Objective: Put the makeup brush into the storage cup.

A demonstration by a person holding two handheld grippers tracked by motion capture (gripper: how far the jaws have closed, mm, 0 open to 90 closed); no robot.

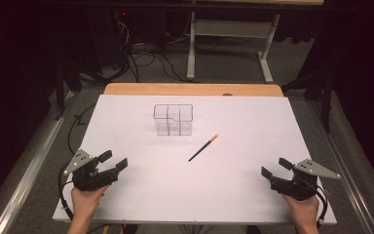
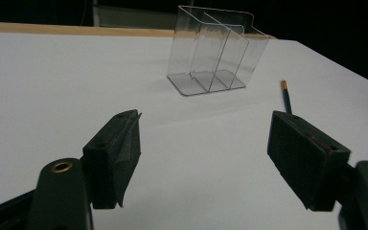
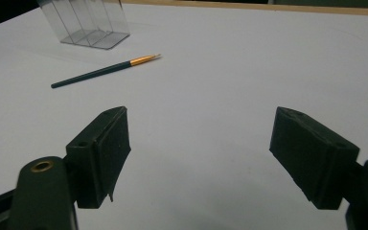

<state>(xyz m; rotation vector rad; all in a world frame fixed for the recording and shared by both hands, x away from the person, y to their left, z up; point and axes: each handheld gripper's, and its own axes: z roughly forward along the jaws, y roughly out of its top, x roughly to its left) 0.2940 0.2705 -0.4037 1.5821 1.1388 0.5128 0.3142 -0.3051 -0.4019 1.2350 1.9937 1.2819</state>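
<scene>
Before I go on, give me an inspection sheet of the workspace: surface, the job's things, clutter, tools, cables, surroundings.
Surface: white tabletop, flat, with a wooden edge strip at the far side.
Job's things: clear plastic organizer with dividers, upright, nothing in it; thin dark paintbrush with an orange-gold ferrule lying flat, apart from the organizer, toward the right.
Clutter: nothing seen.
Tools: left tool jaws open, nothing between them, near the front-left corner; right tool jaws open, nothing between them, near the front-right corner.
Cables: a black cable trails from the left tool; loose cables on the floor beyond the table.
Surroundings: dark room, carpeted floor, white desk frame behind.
</scene>
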